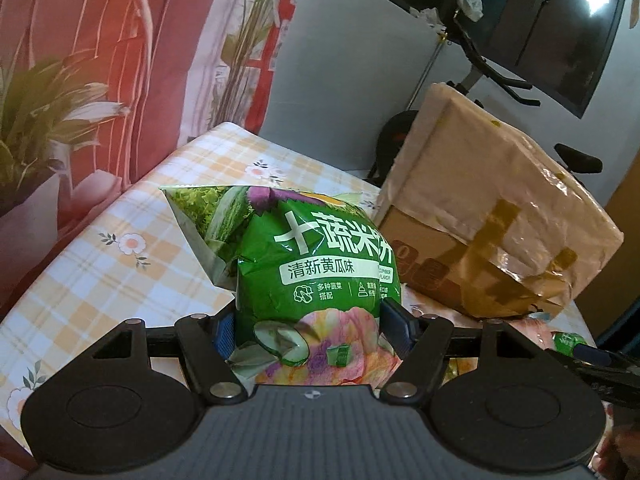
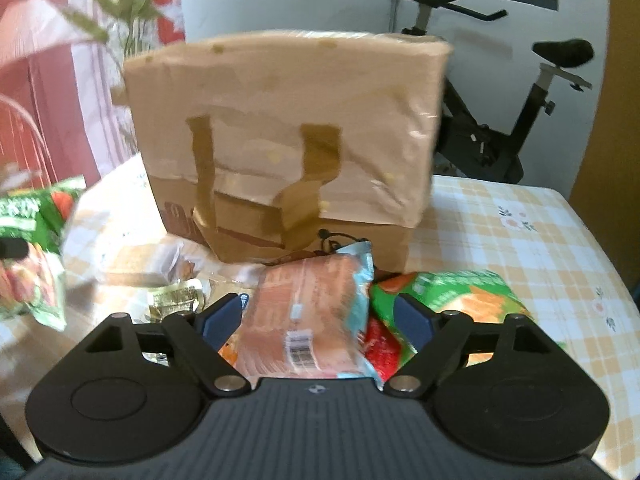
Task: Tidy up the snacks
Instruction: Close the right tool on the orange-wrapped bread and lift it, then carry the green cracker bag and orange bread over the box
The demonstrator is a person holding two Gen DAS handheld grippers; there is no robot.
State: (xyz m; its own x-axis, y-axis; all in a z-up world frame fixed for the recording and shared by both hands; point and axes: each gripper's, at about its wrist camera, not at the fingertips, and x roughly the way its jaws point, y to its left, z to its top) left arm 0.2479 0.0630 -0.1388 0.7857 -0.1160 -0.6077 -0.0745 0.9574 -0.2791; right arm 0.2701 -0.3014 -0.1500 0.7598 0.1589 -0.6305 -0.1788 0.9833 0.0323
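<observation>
Now, your left gripper (image 1: 310,332) has its blue pads pressed against both sides of a puffy green snack bag (image 1: 316,280). The bag is printed with white Chinese lettering, cucumber slices and pink chips, and its crimped top corner sticks out to the left; it stands up between the fingers above the checked tablecloth (image 1: 100,272).

Your right gripper (image 2: 316,320) has a clear-wrapped pack of pinkish-brown slices (image 2: 304,316) between its fingers, with a pale blue edge and a barcode label facing you. The view is blurred, and you cannot tell whether the pads actually press on it.

Just right of that pack lies another green bag with red and orange print (image 2: 452,300), touching it. To the left are crumpled small wrappers (image 2: 176,296).

Straight ahead on the table stands a tan insulated tote bag (image 2: 288,136), lid flap down and brown handles hanging over its front, close behind the snack pile. An exercise bike (image 2: 500,120) stands beyond the table, and a floral curtain (image 1: 100,60) hangs on the left.
</observation>
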